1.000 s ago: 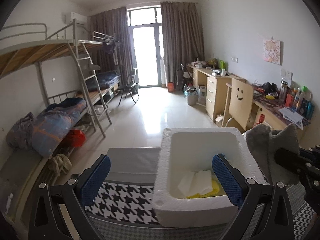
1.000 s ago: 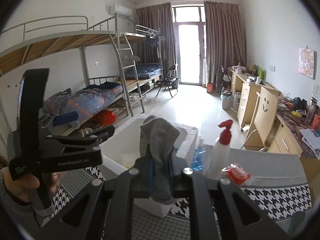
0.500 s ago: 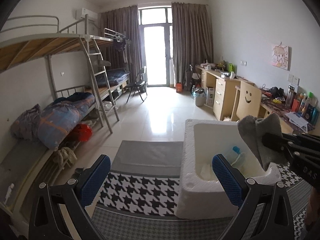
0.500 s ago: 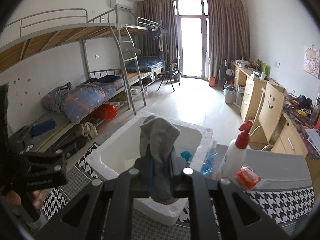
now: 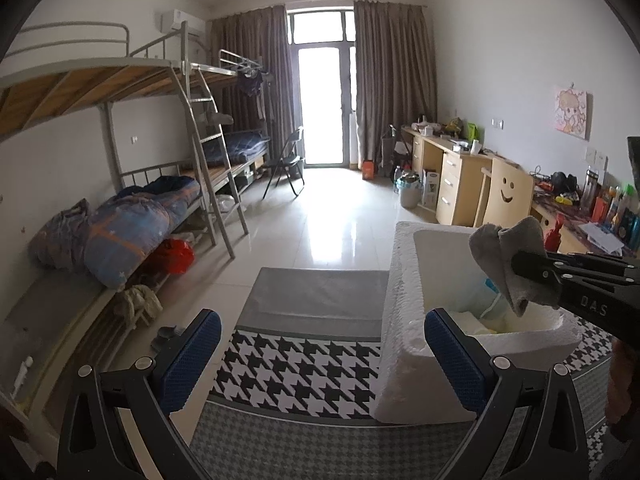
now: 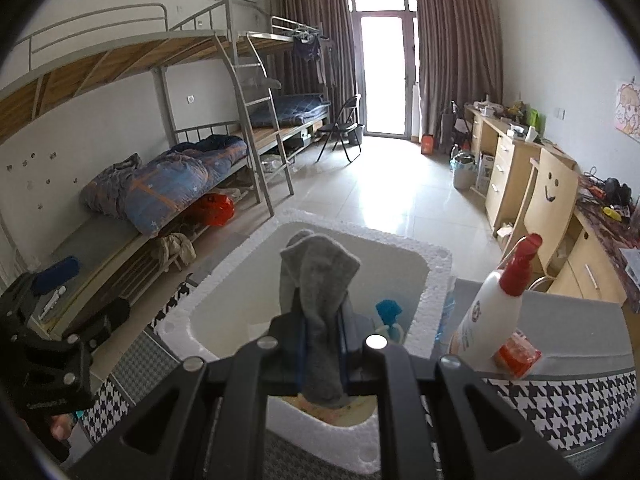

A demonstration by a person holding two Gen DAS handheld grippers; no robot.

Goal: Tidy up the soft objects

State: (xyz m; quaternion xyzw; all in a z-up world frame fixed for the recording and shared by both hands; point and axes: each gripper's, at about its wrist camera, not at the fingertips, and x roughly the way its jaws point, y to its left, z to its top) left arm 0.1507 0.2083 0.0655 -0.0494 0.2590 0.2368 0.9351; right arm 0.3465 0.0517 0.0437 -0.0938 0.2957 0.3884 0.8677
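- As the left wrist cam looks down the room, your left gripper (image 5: 318, 346) is wide open w/ nothing between its blue pads (image 5: 191, 354), low over the checked cloth (image 5: 304, 372).
- The white foam box (image 5: 404, 344) sits on that cloth, just right of the left gripper; its right pad overlaps the box's near wall in view.
- Your right gripper comes in from the right edge, clamped on the grey sock (image 5: 510, 264), held above the box's right side.
- White & yellow items lie inside the box; can't tell what they are.
- In the right wrist cam, your right gripper (image 6: 323, 344) is closed tight on the sock (image 6: 318, 304), which sticks up and hangs below the fingers, above the open box (image 6: 434, 276).
- A white spray bottle w/ red top (image 6: 494, 308) and a red packet (image 6: 516, 354) stand just right of the box.
- Left gripper body shows at far left, apart from the box.
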